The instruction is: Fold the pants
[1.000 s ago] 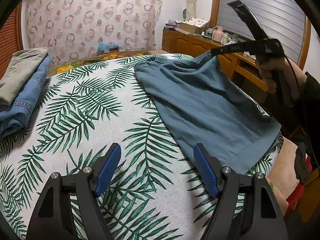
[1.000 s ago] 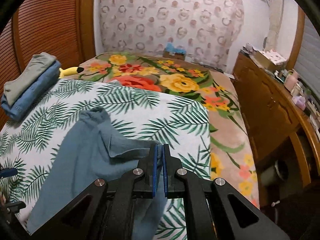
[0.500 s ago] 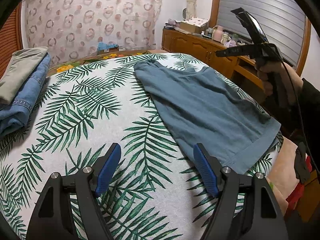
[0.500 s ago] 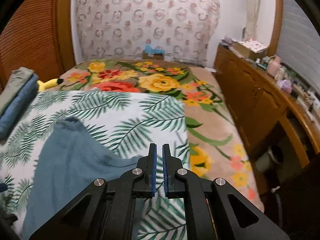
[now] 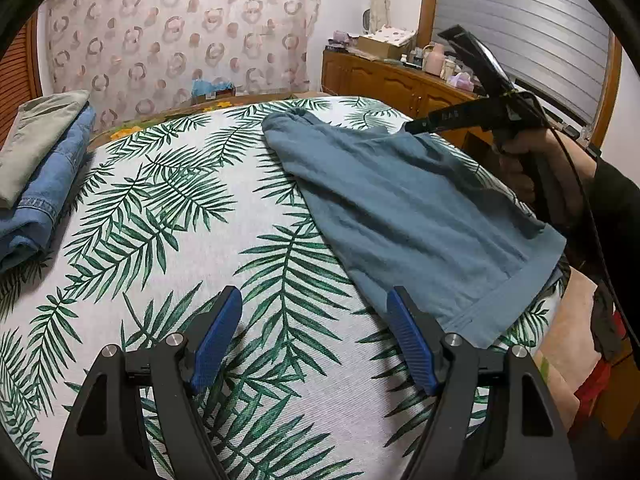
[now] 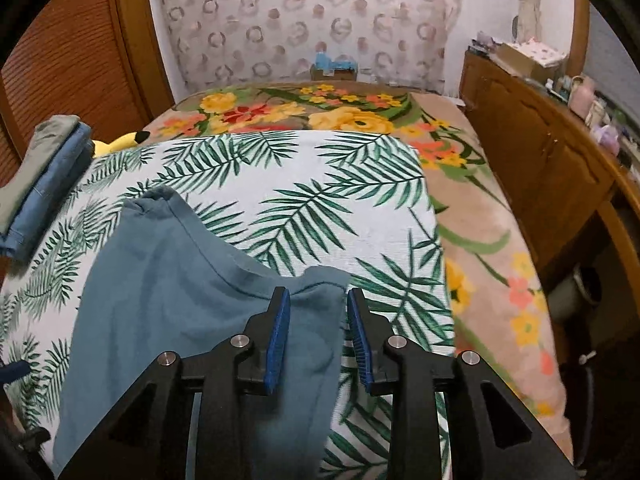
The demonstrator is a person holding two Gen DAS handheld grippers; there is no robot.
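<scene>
A bed is covered by a white sheet [image 5: 168,248] printed with green palm leaves, with a floral blanket [image 6: 472,216] seen beyond it. The blue-grey pants [image 5: 408,216] are spread flat across the sheet's right half, one corner raised slightly under the right gripper [image 6: 316,300]. A stack of folded clothes [image 5: 44,160] is set at the left edge. The right gripper's jaws are held apart over that corner, gripping nothing. The left gripper [image 5: 314,320] is held wide above bare sheet, just beside the hem.

Soft, even indoor light, faint shadows beneath the fingers, strong fisheye bending with black corner vignettes, sharp centres, and slight blur toward the right wrist view's edges
</scene>
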